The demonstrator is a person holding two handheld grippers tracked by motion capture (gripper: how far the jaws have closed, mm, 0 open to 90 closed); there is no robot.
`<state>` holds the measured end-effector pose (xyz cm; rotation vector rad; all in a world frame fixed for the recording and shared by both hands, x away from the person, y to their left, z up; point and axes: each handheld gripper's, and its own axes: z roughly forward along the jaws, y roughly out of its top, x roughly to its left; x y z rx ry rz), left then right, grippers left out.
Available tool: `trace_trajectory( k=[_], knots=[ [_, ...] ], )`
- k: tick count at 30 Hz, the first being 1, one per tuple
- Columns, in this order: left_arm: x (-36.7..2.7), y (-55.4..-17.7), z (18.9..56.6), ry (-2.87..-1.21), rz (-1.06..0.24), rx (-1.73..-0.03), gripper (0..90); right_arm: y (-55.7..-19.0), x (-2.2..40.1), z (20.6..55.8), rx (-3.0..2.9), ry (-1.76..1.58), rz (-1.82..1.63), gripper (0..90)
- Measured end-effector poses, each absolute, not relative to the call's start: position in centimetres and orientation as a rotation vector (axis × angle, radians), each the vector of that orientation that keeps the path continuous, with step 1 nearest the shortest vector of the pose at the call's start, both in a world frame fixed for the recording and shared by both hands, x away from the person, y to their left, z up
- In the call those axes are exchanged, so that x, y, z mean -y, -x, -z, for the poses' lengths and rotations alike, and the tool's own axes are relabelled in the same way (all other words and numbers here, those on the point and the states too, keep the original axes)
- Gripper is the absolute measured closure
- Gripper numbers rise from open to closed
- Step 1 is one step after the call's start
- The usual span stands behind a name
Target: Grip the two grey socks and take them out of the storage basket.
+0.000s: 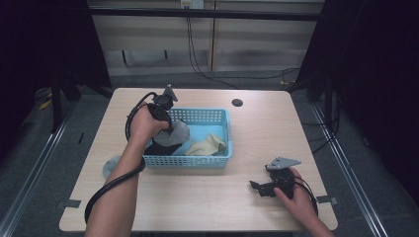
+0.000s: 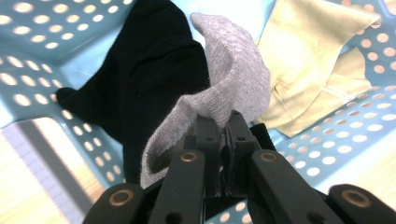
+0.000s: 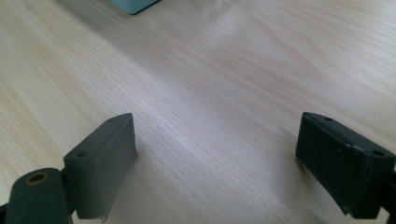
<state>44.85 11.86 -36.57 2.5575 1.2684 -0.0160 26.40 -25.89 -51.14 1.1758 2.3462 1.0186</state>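
From the high view, the left claw reaches down into the blue basket, the forearm stretched forward across the table, wrist bent down. Just beyond it lies a cream cloth. The right claw rests low on the table, well apart from the basket.

In the left gripper view, the left claw is pinching a fold of the grey sock, which drapes over a black cloth. The sock looks light, soft and floppy; a bunched fold suits best.

In the right gripper view, the right claw stands spread wide over bare wood.
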Motion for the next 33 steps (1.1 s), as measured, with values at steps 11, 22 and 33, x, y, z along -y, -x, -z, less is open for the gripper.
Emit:
trace_trajectory(
  k=[11, 22, 33],
  knots=[
    [-13.1, -44.9, 34.1, -2.575, 0.01, -1.267, 86.4, -26.4, 25.9, 51.1, -2.346, -1.176, -1.018, 11.6],
    [-14.6, -44.7, 31.9, -2.559, 0.006, -1.284, 86.4, -26.4, 25.9, 51.1, -2.346, -1.176, -1.018, 11.6],
    [-17.3, -44.2, 30.9, -2.519, -0.032, -1.355, 86.4, -26.4, 25.9, 51.1, -2.346, -1.177, -1.018, 11.6]
  ],
)
